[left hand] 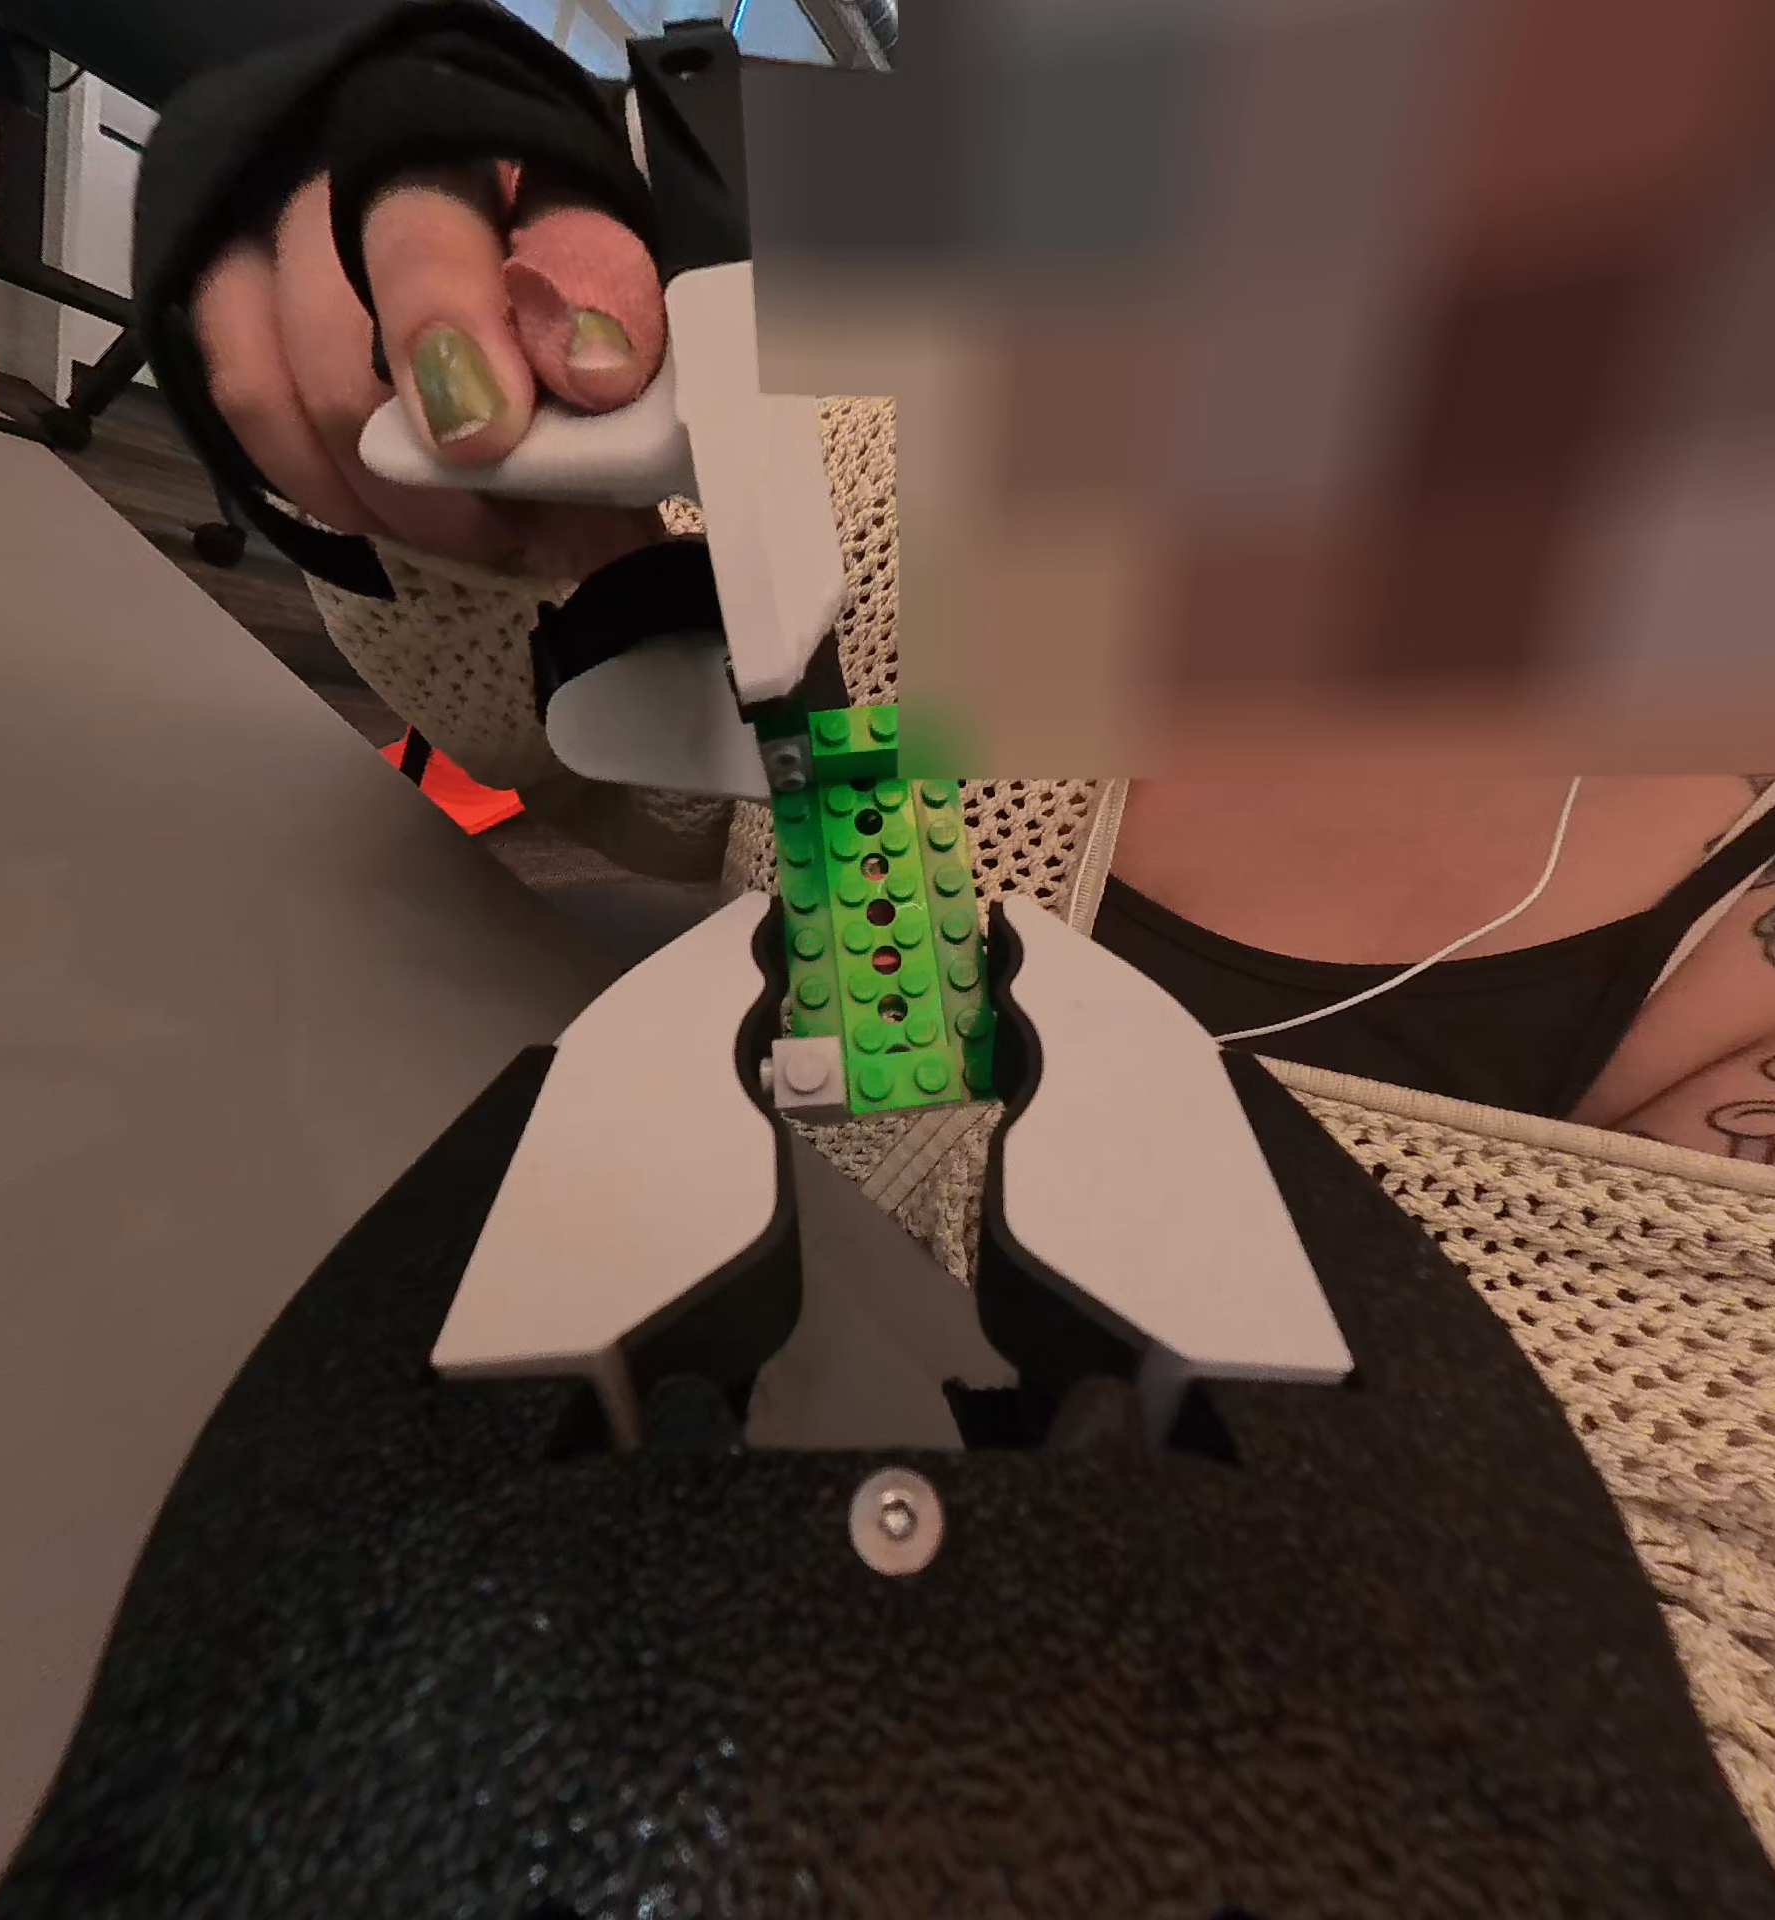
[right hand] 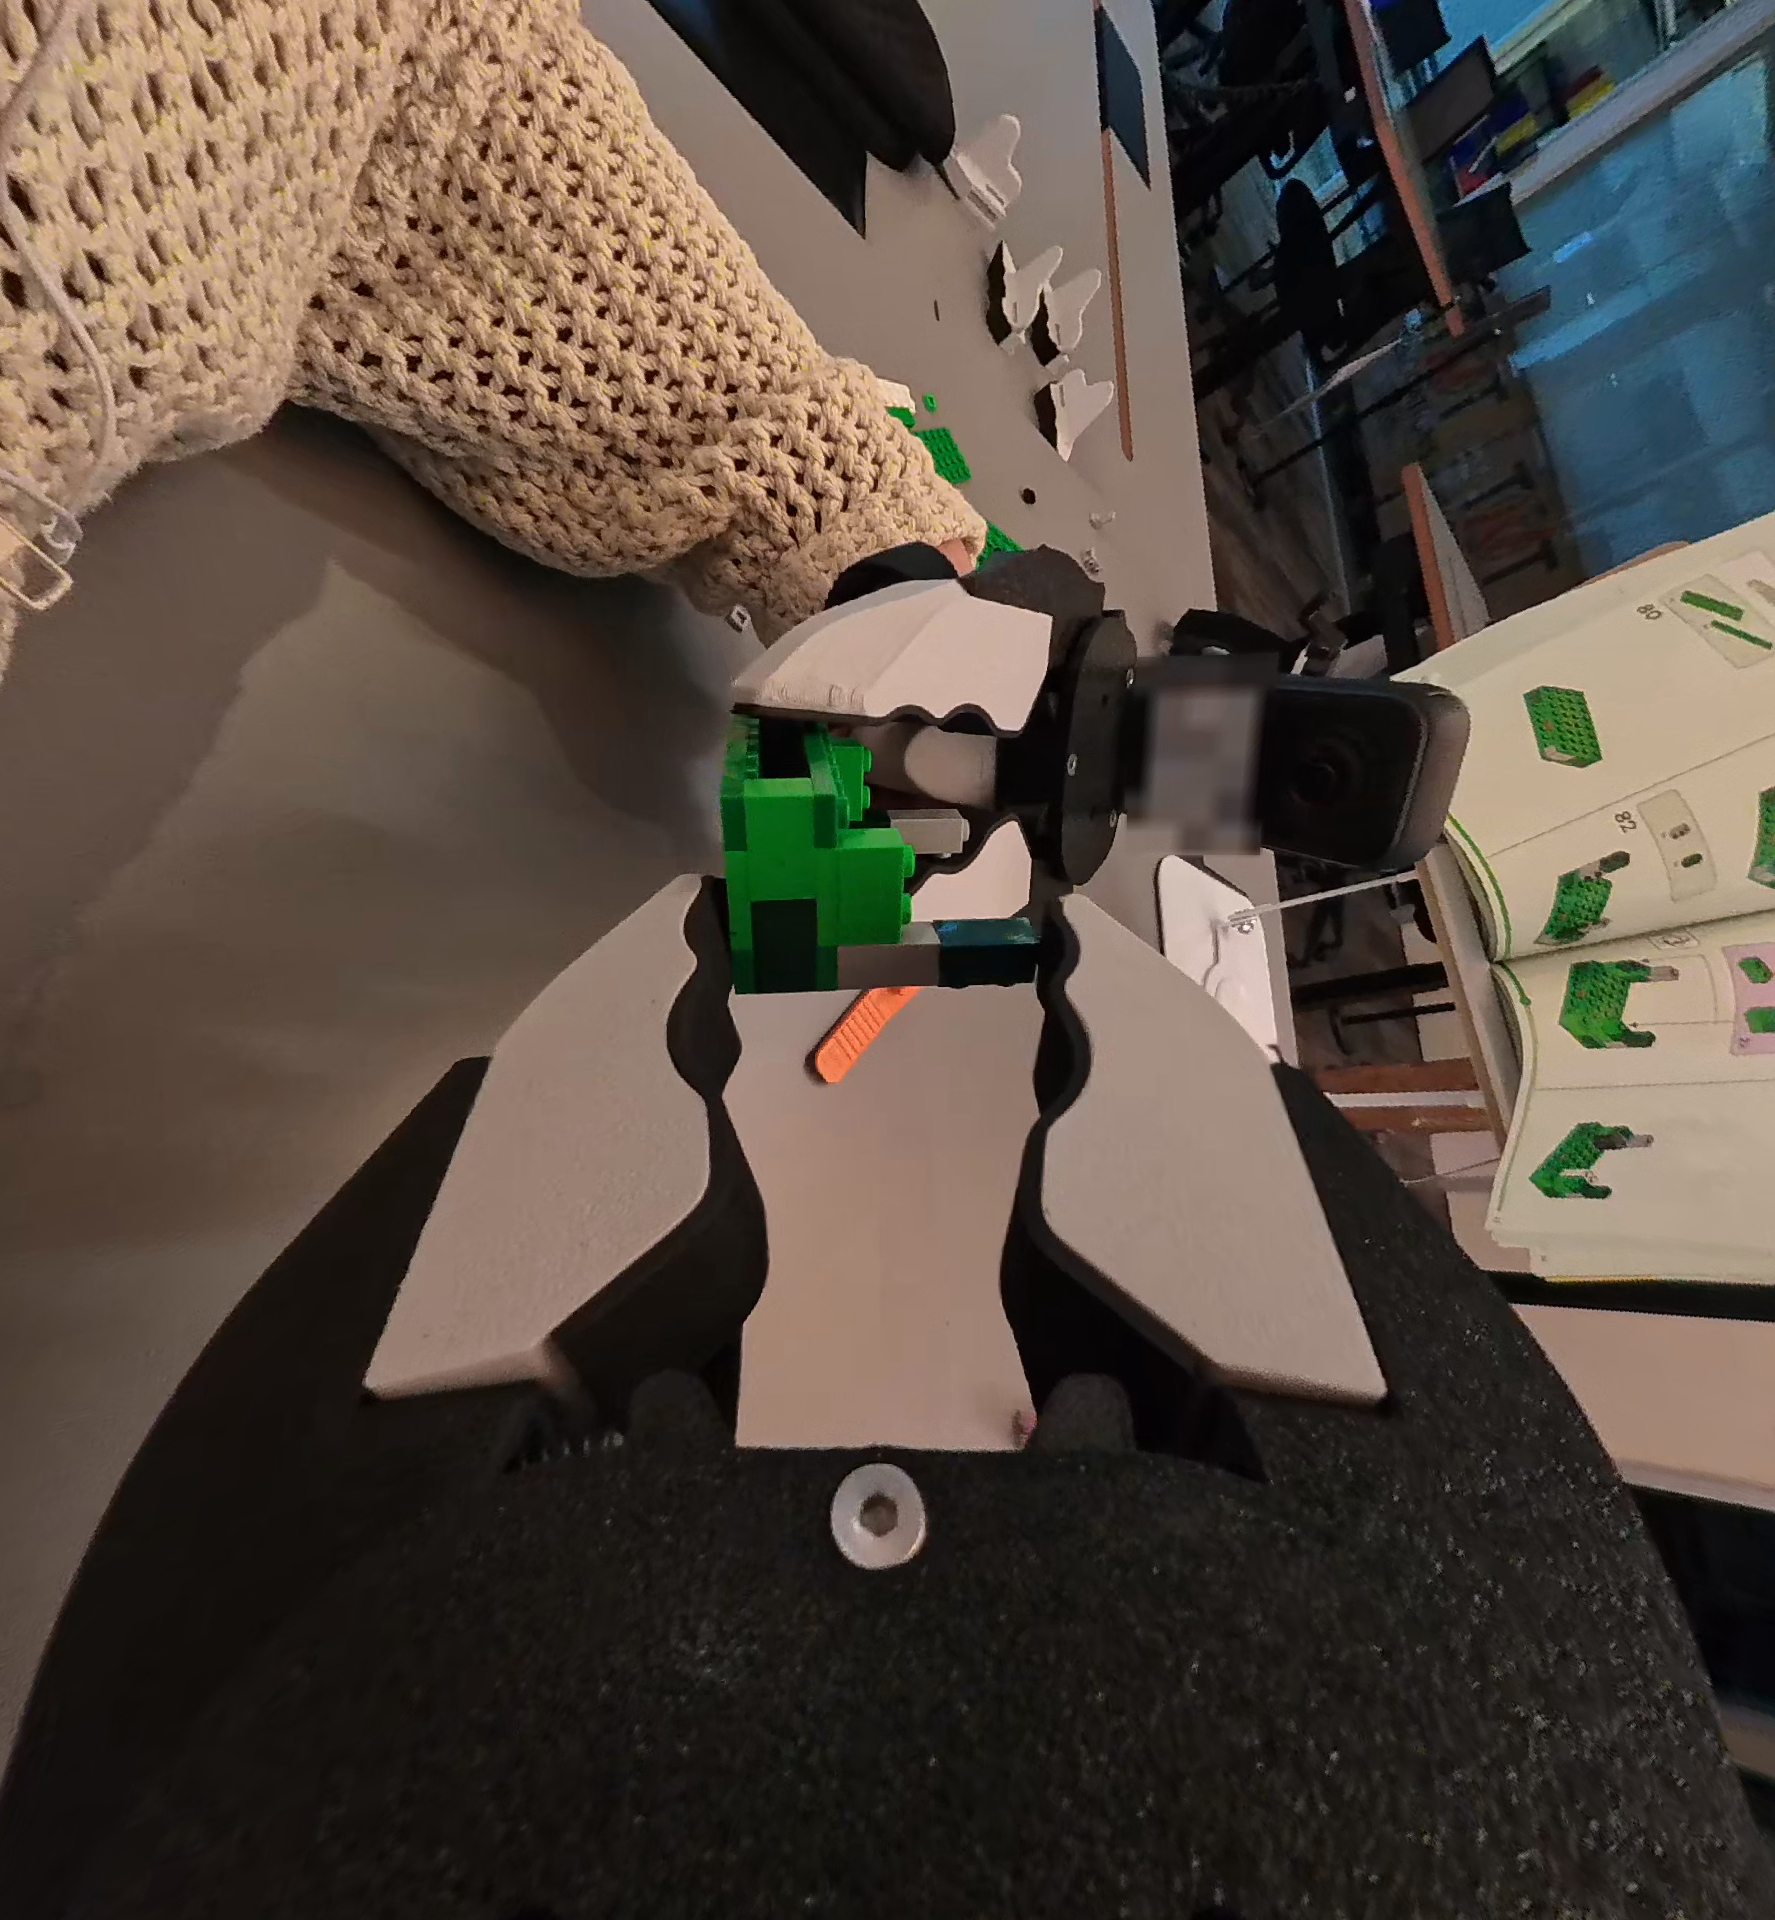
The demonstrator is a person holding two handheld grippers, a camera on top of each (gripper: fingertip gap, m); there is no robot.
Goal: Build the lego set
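Note:
A green Lego build [left hand: 878, 935] with studs, a row of holes and small grey corner pieces is held up in the air between both grippers. My left gripper [left hand: 883, 966] is shut on its near end. The right gripper [left hand: 758, 717] shows at its far end, held by a hand in a black strap. In the right wrist view the build [right hand: 789, 883] is seen from the side, with a grey and dark teal leg [right hand: 930, 961] sticking out. My right gripper [right hand: 878, 935] is shut across the build at that leg. The left gripper [right hand: 862, 790] clamps the build from the far side.
An open instruction booklet [right hand: 1641, 935] stands at the right. An orange brick separator [right hand: 862, 1029] lies on the grey table [right hand: 187, 831] under the build. Loose green pieces [right hand: 940, 447] and spare white gripper fingers [right hand: 1059, 301] lie farther off. The person's knit sweater [right hand: 447, 260] is close by.

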